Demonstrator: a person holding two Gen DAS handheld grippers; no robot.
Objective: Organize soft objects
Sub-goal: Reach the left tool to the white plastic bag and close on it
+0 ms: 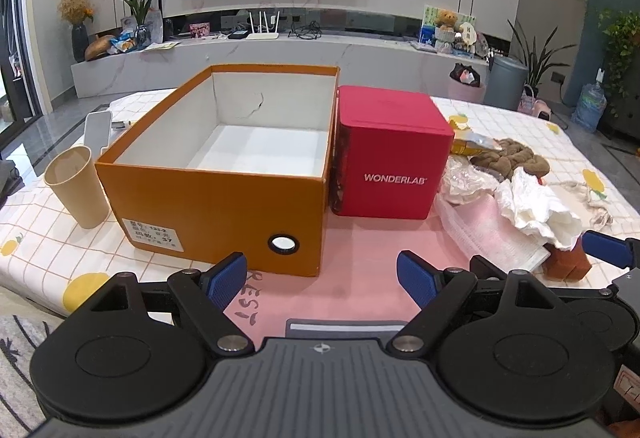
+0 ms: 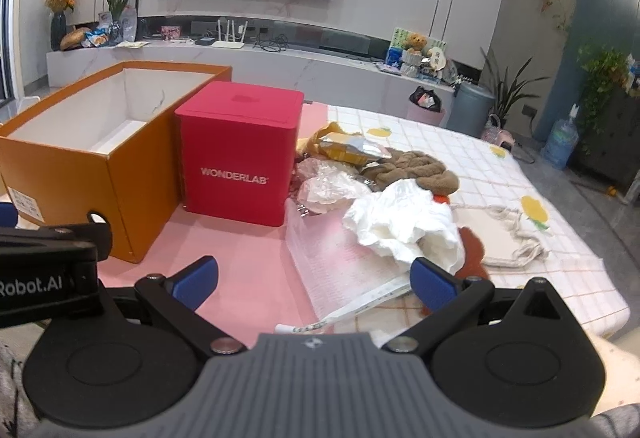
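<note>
The left gripper (image 1: 320, 280) has its blue-padded fingers spread apart and holds nothing. It hovers over the pink mat (image 1: 352, 258), near the front wall of the orange box (image 1: 216, 206). The orange box is open-topped, and its white interior shows no contents. The red box (image 1: 390, 154) marked WONDERLAB stands just to the right of the orange box, apparently touching it.

The right gripper (image 2: 314, 280) is also spread wide and holds nothing. A clear plastic sleeve (image 2: 340, 266) lies on the mat between its fingers and extends away from them. The crumpled white cloth (image 2: 404, 230) lies just beyond the right fingertip (image 2: 434, 284), resting partly on the sleeve. Farther off, the brown knitted piece (image 2: 416, 168) and a yellow packet (image 2: 348, 148) sit in the same pile, to the right of the red box. A beige drawstring bag (image 2: 504, 238) lies flat on the checked tablecloth (image 2: 480, 158), to the right of the white cloth. A paper cup (image 1: 76, 186) stands left of the orange box.
</note>
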